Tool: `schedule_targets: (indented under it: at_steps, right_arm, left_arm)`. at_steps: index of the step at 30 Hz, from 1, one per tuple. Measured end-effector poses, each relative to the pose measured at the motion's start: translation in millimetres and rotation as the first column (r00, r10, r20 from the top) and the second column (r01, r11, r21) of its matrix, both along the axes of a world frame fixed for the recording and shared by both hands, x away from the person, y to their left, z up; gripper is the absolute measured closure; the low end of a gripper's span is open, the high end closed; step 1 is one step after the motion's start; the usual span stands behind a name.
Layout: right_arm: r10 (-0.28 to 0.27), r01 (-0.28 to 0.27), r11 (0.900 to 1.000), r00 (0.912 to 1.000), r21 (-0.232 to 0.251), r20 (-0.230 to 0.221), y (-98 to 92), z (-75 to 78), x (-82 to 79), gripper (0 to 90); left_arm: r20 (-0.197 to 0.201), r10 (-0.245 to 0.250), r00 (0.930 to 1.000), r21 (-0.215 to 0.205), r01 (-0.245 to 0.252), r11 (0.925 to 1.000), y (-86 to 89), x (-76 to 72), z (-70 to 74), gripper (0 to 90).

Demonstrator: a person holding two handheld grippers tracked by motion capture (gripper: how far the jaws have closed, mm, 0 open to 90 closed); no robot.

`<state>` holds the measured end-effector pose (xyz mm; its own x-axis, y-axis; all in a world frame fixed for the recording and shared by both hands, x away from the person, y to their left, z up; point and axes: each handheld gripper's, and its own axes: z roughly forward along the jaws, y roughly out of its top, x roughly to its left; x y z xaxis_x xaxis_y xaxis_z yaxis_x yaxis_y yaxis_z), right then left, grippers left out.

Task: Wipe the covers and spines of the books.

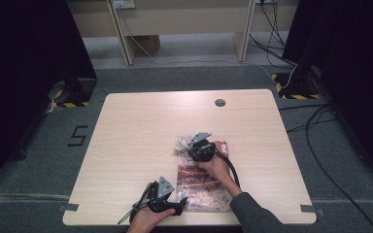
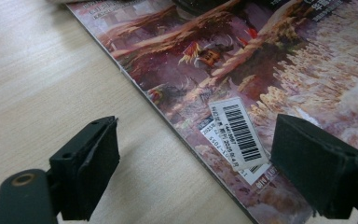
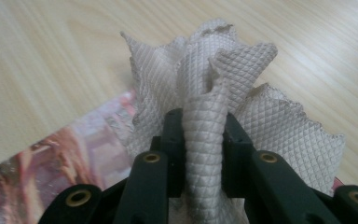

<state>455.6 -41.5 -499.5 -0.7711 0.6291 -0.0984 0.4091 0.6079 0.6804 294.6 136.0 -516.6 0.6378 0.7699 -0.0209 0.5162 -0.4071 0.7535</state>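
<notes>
Right gripper (image 3: 204, 154) has its jaws pinched narrow on a bunched fold of the cloth (image 3: 214, 84), a quilted grey-white wipe. In the high view the cloth (image 1: 184, 143) sits centre frame, at the far end of the magazine (image 1: 201, 187), partly over its top edge. Looks like a wipe-down of the cover.

Left gripper (image 2: 196, 172) stands wide, nothing between the pads. One jaw is over bare table (image 2: 51, 70), the other over the cover next to the barcode sticker (image 2: 237, 133), so it straddles the magazine's edge at lower right of its own view. In the high view it is at bottom centre, at the near corner.

Risks, my read:
- Grip is on one fold only. A hard drag could pull the cloth out of the pads or just unfold it.
- The magazine is not pinned: the left jaws aren't pressing on it. A glossy cover on a smooth top will likely slide or skew with the wipe.
- The cloth could catch the cover's edge and lift it.

Surroundings: the tabletop is otherwise bare, with a cable hole (image 1: 220, 102) upper centre, well clear. Gripper cables trail toward the bottom edge; no snag that I can see.
</notes>
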Motion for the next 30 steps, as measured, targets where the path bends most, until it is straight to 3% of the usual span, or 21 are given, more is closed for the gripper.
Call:
schedule_targets:
  at_steps: [6,11,18,21,27,30]
  right_arm:
    - [-0.029,0.029,1.0,0.9995,0.008,0.01,5.9,-1.2,8.0,74.0]
    - [-0.023,0.023,0.999,0.9995,-0.024,0.02,10.5,0.4,10.9,74.6]
    - [0.051,-0.051,0.999,0.9986,-0.001,-0.009,14.7,0.2,-4.8,74.4]
    - [0.08,-0.081,0.997,0.9967,-0.012,-0.013,16.5,1.1,-10.8,73.3]
    - [0.096,-0.096,0.995,0.9952,-0.011,0.018,11.1,-0.7,-13.8,71.9]
    - [0.067,-0.066,0.998,0.9977,-0.018,0.014,0.6,0.3,-11.1,71.3]
  left_arm:
    - [-0.002,0.0,1.0,-0.001,0.0,1.0,0.4,0.1,-0.1,14.1]
    - [0.0,0.001,1.0,-0.001,-0.001,1.0,0.6,-0.2,-0.3,14.1]
    - [-0.004,0.002,1.0,0.0,-0.002,1.0,0.7,-0.2,-0.1,14.1]
    - [-0.001,0.006,1.0,-0.006,-0.006,1.0,0.4,-0.7,-0.6,14.1]
    - [0.001,0.007,1.0,-0.01,-0.007,0.9999,0.5,-0.8,-0.9,14.1]
    - [0.006,0.005,1.0,-0.007,-0.005,1.0,0.5,-1.1,-0.8,14.4]
